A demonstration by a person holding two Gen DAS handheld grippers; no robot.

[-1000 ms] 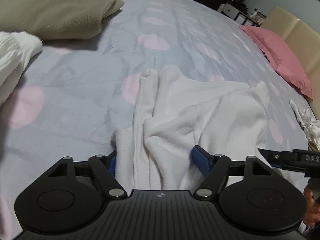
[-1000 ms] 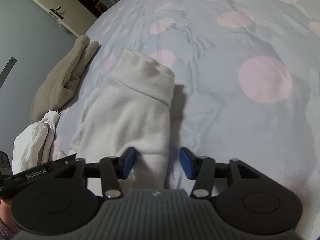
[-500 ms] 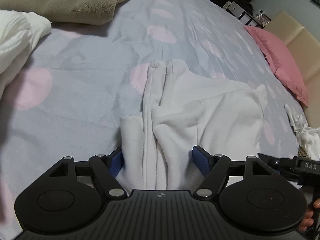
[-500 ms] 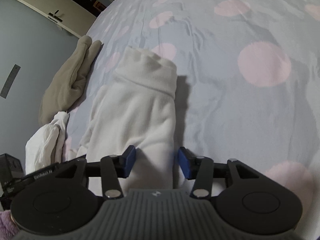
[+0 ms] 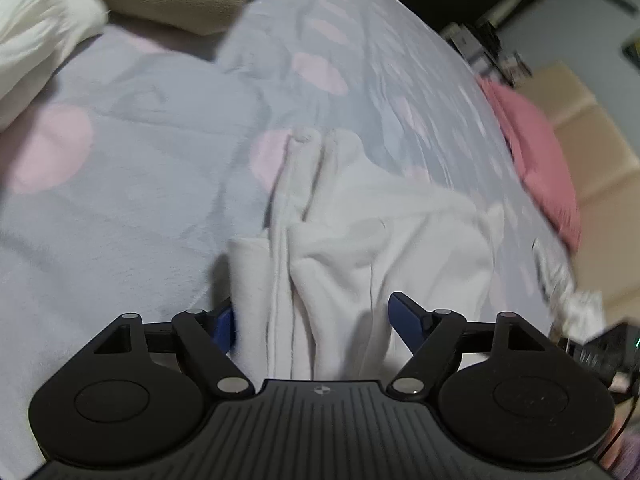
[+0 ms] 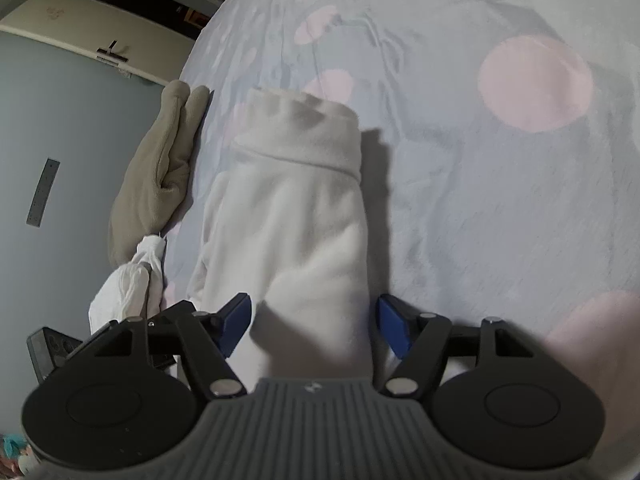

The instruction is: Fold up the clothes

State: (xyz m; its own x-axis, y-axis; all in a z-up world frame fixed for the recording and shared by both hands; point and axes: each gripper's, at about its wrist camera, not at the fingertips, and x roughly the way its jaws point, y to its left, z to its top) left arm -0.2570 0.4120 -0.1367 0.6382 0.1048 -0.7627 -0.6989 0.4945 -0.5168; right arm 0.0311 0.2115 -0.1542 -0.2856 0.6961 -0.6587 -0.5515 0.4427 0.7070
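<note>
A white fleece garment lies rumpled on a grey bedspread with pink dots. My left gripper sits low over the garment's near edge with its jaws opening wide; folds of white cloth lie between the blue pads, which do not press on them. In the right wrist view the same white garment stretches away, ending in a ribbed band. My right gripper straddles the garment's near end, jaws opening, blue pads standing off either side of the cloth.
A beige garment and a white crumpled cloth lie by the bed's left edge. A pink pillow rests against a beige headboard. More crumpled white cloth sits at the right. A door and grey wall stand beyond the bed.
Both grippers' jaws have spread wider around the white garment. Both views have rolled slightly, and the left view has drifted so the beige garment sits higher in it.
</note>
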